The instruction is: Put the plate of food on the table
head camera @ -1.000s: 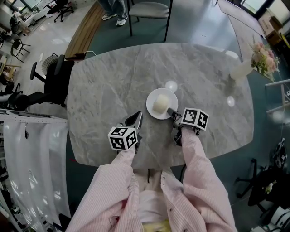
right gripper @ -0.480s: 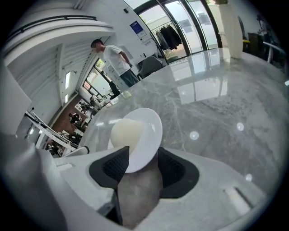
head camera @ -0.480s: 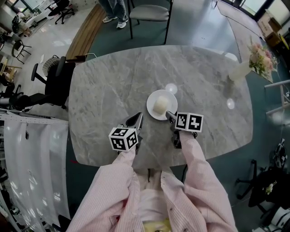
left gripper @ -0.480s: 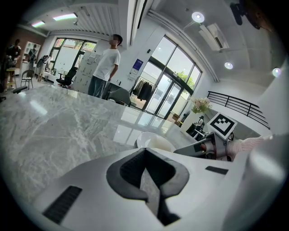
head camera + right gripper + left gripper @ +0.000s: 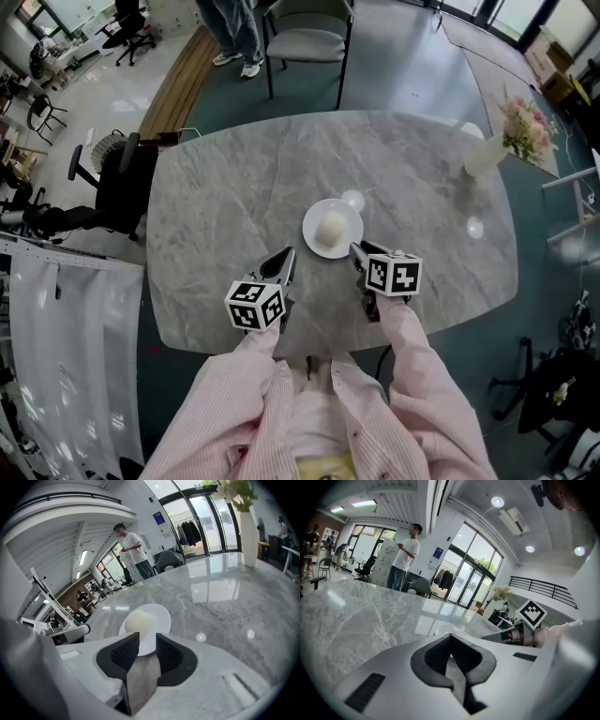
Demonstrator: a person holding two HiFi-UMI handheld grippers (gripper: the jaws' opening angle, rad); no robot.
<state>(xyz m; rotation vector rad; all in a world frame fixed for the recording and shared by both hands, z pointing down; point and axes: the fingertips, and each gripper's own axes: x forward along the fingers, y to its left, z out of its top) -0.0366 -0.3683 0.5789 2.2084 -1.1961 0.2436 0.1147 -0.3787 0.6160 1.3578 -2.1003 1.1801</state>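
On the grey marble tabletop [image 5: 234, 187], between its middle and its near edge, the round white plate [image 5: 315, 218] stands flat with a pale rounded piece of food [image 5: 330, 229] on it. We judge the placing done, and only moving the hands away is left. The right gripper [image 5: 357, 251] is just beside the plate's near rim, its jaws apart and closing on nothing. The left gripper [image 5: 287, 255] has its jaws together and is empty. We count one plate, one food piece and two grippers.

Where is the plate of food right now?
In the head view the plate sits on the marble table near its middle, just ahead of the right tongs, whose jaws are closing without gripping it.
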